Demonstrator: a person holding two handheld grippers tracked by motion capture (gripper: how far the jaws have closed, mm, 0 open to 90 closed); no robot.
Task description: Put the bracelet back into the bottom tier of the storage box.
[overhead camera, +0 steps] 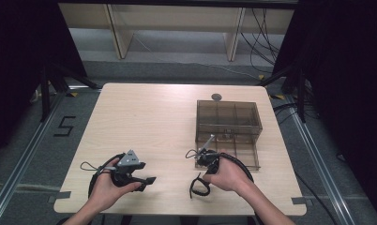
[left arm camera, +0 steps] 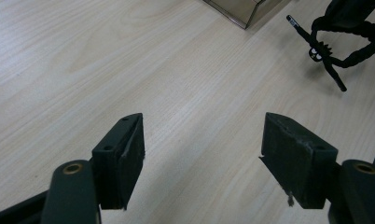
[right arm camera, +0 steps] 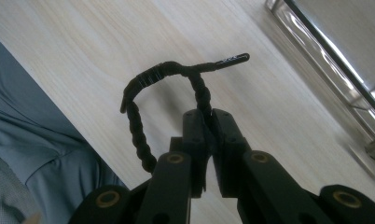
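Clamped tight on a black braided cord (right arm camera: pixel 139 130), the right gripper (right arm camera: pixel 208 122) has its jaws pinched almost together, the cord rising between the pads and looping over to a stiff plastic-tipped end (white lettering shows on the tip, too small to read). In the high view the right gripper (overhead camera: pixel 201 177) sits near the front edge of the wooden table (overhead camera: pixel 144 122), slightly right of the middle, with the cord (overhead camera: pixel 198 186) hanging below the hand (overhead camera: pixel 229 176) in a small loop just above the tabletop. Just beyond that hand stands a smoky clear plastic organizer box (overhead camera: pixel 229 123) with divided compartments; its near wall is close to the knuckles, so room to move forward on that side is tight. The box reaches toward the table's right edge, leaving a narrow strip of bare wood there.

The left gripper (overhead camera: pixel 147 179) is held by the left hand (overhead camera: pixel 107 187) near the front left of the table, its jaws spread wide with nothing between them. In the left gripper view the left gripper (left arm camera: pixel 202 154) looks over bare wood, with a corner of the box (left arm camera: pixel 241 9) at the top and the cord (left arm camera: pixel 344 46) dangling at the upper right, well apart from these jaws.

Between the two hands lies an open stretch of tabletop, and the whole left and far-left part of the table is bare up to its rounded corners. A small dark round disc (overhead camera: pixel 216 97) lies near the far edge, just behind the box.
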